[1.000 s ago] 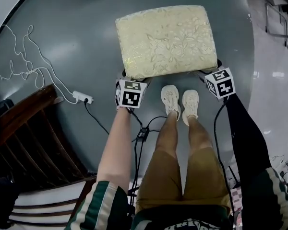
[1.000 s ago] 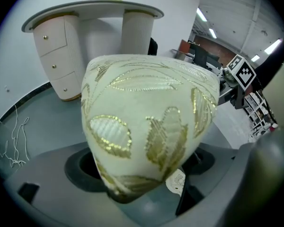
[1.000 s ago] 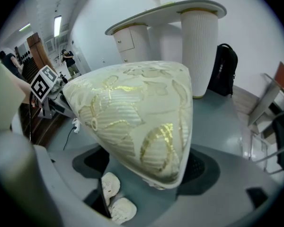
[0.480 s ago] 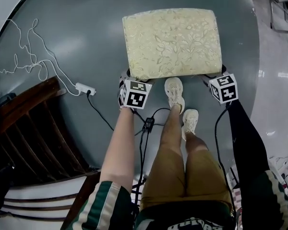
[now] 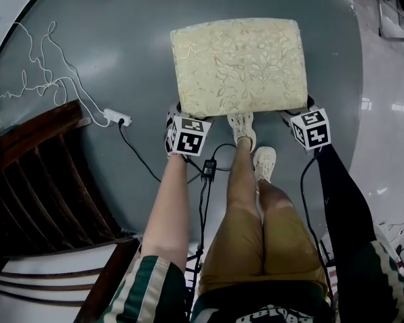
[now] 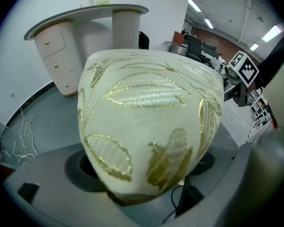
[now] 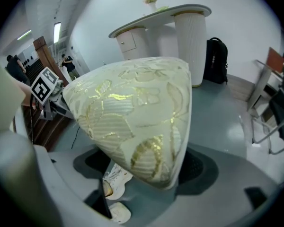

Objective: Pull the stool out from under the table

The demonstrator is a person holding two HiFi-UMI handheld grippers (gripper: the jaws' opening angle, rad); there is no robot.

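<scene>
- Left gripper (image 6: 141,186): fingers closed on the near-left cushion corner of the stool (image 5: 239,62).
- Right gripper (image 7: 149,174): fingers clamped on the stool's near-right corner.
- Stool: cream cushion with gold leaf pattern, standing on the grey floor (image 5: 108,52).
- Table (image 6: 85,20): white, beyond the stool and well apart from it.
- Forward shoe (image 5: 242,128): toe at the stool's near edge.
- Rear shoe (image 5: 264,161): just behind the stool.
- Power strip (image 5: 116,118): left of the stool.

Your cream, gold-leafed cushioned stool (image 5: 239,62) covers your forward white shoe's (image 5: 242,126) toe; the dark slatted wooden furniture (image 5: 47,173) runs off the left edge.
</scene>
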